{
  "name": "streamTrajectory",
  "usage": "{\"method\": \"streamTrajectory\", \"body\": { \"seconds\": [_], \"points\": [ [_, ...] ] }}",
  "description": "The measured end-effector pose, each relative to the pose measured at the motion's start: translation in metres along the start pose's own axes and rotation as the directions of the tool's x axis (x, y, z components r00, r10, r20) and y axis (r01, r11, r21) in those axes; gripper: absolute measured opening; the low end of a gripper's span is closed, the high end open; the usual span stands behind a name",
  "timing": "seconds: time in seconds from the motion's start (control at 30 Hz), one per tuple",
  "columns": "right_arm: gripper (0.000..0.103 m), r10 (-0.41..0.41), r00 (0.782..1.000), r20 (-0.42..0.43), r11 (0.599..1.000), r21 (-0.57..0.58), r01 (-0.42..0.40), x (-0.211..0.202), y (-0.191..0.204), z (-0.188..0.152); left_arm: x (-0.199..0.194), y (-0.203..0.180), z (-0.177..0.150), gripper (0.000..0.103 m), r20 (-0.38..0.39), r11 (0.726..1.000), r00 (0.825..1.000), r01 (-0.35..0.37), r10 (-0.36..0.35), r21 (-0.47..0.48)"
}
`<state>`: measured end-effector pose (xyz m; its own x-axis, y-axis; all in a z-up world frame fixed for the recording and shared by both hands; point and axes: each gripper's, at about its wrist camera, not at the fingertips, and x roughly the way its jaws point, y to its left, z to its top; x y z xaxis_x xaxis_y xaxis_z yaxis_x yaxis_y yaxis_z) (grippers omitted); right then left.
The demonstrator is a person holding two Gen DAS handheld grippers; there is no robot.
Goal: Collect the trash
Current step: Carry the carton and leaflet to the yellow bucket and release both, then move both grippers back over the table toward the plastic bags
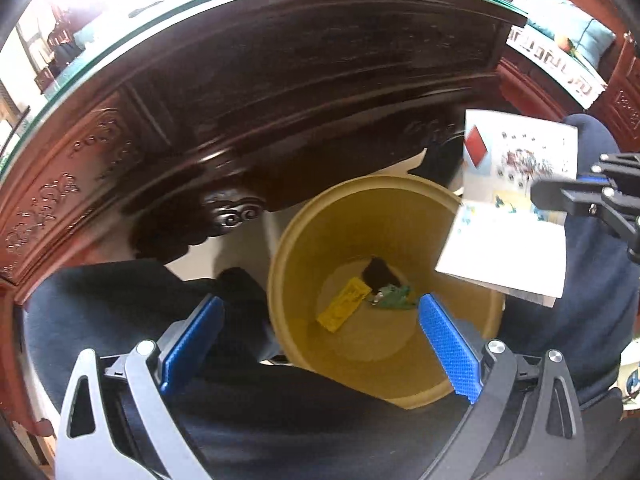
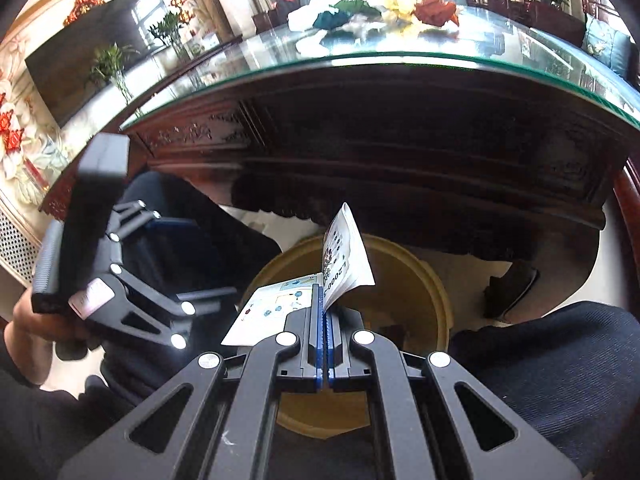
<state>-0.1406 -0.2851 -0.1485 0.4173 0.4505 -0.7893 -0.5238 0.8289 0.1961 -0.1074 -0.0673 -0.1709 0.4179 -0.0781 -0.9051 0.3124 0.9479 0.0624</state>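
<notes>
A yellow bin stands on the floor under the table; in it lie a yellow wrapper, a dark scrap and a green wrapper. My left gripper hangs open above the bin, nothing between its blue pads. My right gripper is shut on a folded printed paper leaflet, held over the bin. In the left wrist view the leaflet hovers at the bin's right rim, with the right gripper beside it. The left gripper shows at left in the right wrist view.
A dark carved wooden table with a glass top rises behind the bin. Crumpled wrappers and tissues lie on the glass. The person's dark-trousered legs flank the bin, a shoe to its right. A television stands beyond.
</notes>
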Motion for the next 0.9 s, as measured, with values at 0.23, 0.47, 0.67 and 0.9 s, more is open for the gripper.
{"method": "streamTrajectory", "body": {
  "seconds": [0.23,0.47,0.67,0.9],
  "points": [
    [0.047,0.012,0.993,-0.114,0.999,0.035,-0.008,0.028,-0.006,-0.007,-0.008,0.012,0.003,0.099,0.006,0.999,0.999,-0.033,0.034,-0.018],
    [0.048,-0.007,0.991,-0.134,1.000,0.001,0.007,0.035,-0.001,-0.011,-0.007,0.010,0.004,0.099,0.016,1.000,1.000,-0.026,0.027,-0.017],
    [0.056,-0.056,0.992,-0.111,0.998,-0.016,0.054,0.031,0.000,-0.010,-0.004,0.006,0.007,0.099,0.017,1.000,1.000,-0.026,0.026,-0.013],
    [0.067,-0.053,0.995,-0.081,0.999,-0.010,0.053,0.022,-0.001,-0.004,-0.009,0.006,0.012,0.099,0.040,0.999,0.999,-0.032,0.033,-0.022]
  ]
}}
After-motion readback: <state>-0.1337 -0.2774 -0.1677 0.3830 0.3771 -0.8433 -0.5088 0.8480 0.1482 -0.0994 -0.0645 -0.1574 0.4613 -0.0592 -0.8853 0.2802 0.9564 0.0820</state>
